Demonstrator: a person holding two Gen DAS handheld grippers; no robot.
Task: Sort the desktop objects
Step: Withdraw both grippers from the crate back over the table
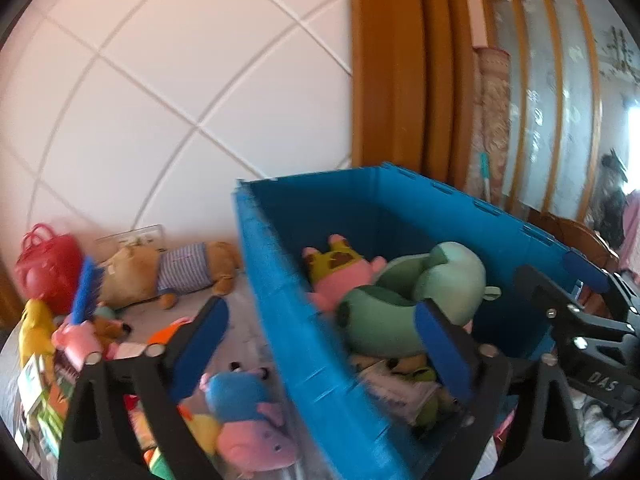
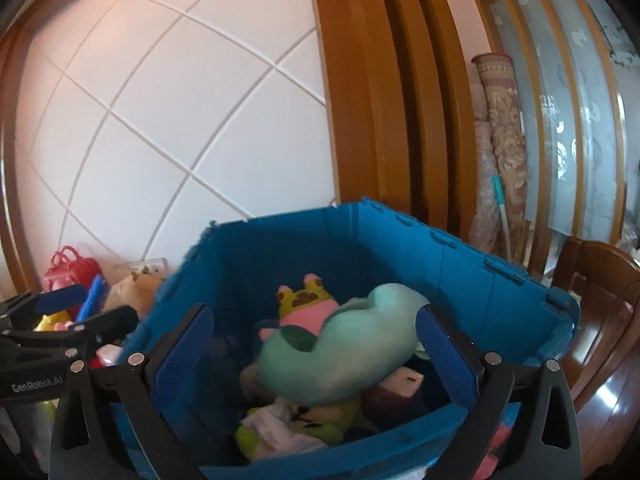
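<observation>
Your right tongs [image 2: 314,344] gaped wide over the blue crate [image 2: 500,292], gripping nothing; the green plush [image 2: 340,356] lay inside on the pile. Your left tongs [image 1: 320,344] hung released too, straddling the crate's near wall.

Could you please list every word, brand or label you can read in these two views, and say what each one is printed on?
"DAS": white letters on the black body of the right gripper, seen in the left wrist view; any further letters cannot be made out.
"GenRobot.AI": white letters on the black body of the left gripper, seen in the right wrist view; the last letters are cut off.
Print on the boxes left of the blue crate: too blurred to read.
</observation>
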